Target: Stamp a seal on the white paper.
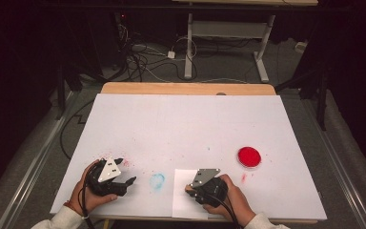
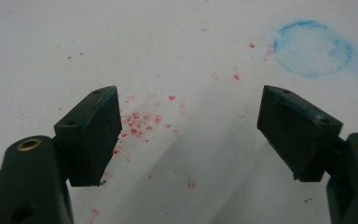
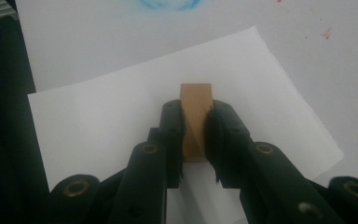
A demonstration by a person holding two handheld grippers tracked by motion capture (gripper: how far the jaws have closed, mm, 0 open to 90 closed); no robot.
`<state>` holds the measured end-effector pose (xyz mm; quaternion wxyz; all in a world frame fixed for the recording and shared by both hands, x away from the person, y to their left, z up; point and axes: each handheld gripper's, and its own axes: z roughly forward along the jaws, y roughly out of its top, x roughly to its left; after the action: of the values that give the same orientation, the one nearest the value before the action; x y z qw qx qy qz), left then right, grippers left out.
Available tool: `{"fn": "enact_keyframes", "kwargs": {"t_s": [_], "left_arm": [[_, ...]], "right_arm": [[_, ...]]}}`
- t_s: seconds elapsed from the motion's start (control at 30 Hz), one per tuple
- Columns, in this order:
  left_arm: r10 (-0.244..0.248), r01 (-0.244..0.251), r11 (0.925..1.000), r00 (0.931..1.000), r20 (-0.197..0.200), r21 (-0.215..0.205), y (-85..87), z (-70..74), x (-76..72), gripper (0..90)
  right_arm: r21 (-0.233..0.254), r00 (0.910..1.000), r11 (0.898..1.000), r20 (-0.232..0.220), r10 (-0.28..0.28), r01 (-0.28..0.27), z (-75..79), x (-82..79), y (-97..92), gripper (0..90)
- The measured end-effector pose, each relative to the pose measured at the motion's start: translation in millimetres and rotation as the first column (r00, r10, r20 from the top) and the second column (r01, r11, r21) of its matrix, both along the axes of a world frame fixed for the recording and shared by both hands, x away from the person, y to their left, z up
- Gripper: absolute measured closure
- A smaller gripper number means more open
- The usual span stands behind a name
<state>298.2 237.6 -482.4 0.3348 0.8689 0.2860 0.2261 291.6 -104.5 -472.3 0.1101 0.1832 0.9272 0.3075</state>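
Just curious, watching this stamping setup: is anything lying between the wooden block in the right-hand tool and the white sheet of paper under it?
Nothing visible. The right tool is shut on the wooden block, which hangs over a bare stretch of the paper sheet. The red ink pad sits well off to the side.

The left gripper (image 1: pixel 125 180) and the right gripper (image 1: pixel 194 189) are black, and each has a grey three-cornered plate on top with small dark holes. Round brass rings sit in the black arms behind the jaws. The left jaw pads have a bit of blue on them. A black cable trails back from each gripper. The sleeves are white.
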Motion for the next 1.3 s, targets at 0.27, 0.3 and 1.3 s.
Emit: {"fn": "enact_keyframes", "kwargs": {"t_s": [0.27, 0.3, 1.3], "left_arm": [[0.004, -0.004, 1.0, 1.0, 0.002, 0.002, -0.3, -0.2, 0.0, 21.0], [0.006, -0.006, 1.0, 1.0, 0.002, 0.0, -0.2, -0.1, 0.1, 20.6], [0.003, -0.003, 1.0, 1.0, -0.004, 0.005, -1.0, -0.8, 0.0, 20.8]], "right_arm": [[0.013, 0.9999, 1.0, -0.01, -0.002, 0.002, -1.3, 1.2, -1.6, 75.9], [0.011, 0.9999, 1.0, -0.01, -0.002, 0.002, -1.2, 1.2, -1.7, 76.0], [0.011, 1.0, 1.0, -0.008, -0.002, 0.002, -2.4, 0.8, -1.6, 75.8]]}}
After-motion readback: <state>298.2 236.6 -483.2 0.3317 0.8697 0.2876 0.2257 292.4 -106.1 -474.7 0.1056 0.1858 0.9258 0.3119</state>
